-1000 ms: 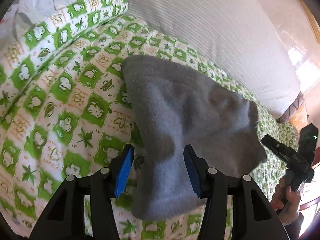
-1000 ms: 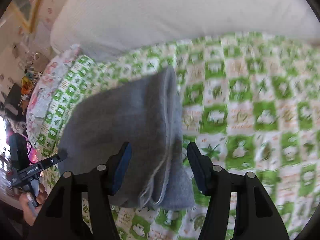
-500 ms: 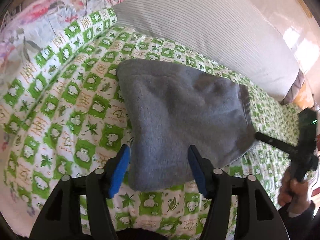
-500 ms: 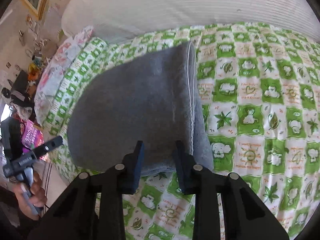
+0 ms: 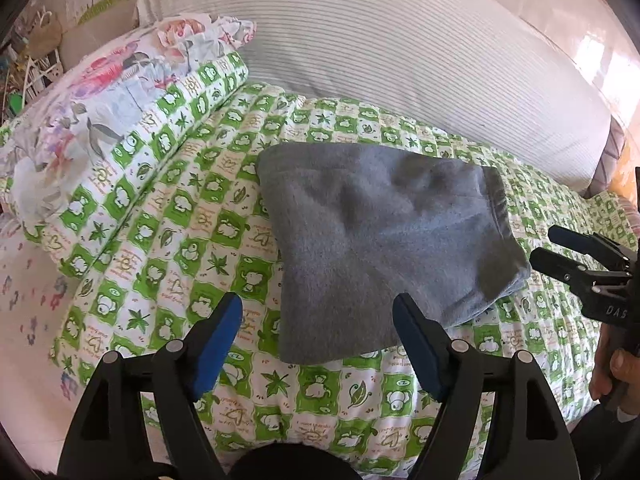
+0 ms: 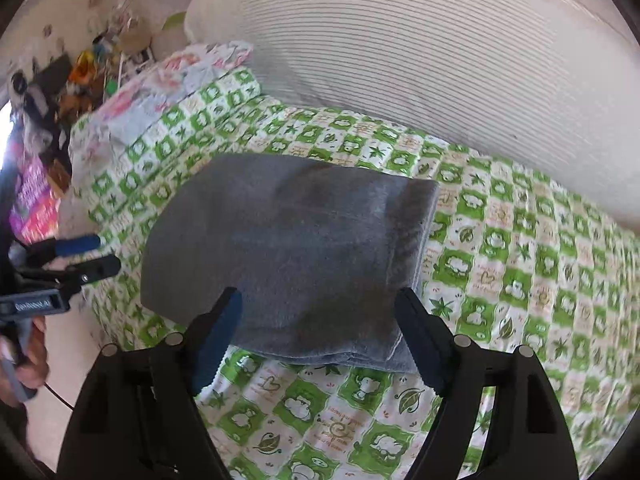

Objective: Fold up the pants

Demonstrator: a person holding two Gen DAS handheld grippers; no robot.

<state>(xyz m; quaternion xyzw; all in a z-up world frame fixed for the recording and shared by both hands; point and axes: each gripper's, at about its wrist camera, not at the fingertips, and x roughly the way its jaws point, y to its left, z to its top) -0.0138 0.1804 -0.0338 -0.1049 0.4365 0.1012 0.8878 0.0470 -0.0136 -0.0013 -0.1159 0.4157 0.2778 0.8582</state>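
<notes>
Pants [image 5: 384, 248] are lying folded into a grey bundle on the green-checked quilt [image 5: 168, 216] of the bed, in front of the striped pillow [image 5: 400, 60]. Both tools, left tool [image 5: 318, 326] and right tool [image 6: 320, 332], have just been opening and are standing wide, holding nothing. Any pad catching the near edge could be dragging the layers apart, undoing the fold

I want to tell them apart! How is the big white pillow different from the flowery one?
The white pillow is plain with thin stripes; the flowery pillow has pink and grey blossoms and a frilly edge. The white pillow is far bigger, stretching behind the folded grey pants; the flowery pillow sits off to the left, partly under the green quilt. Both lie on the bed.
</notes>
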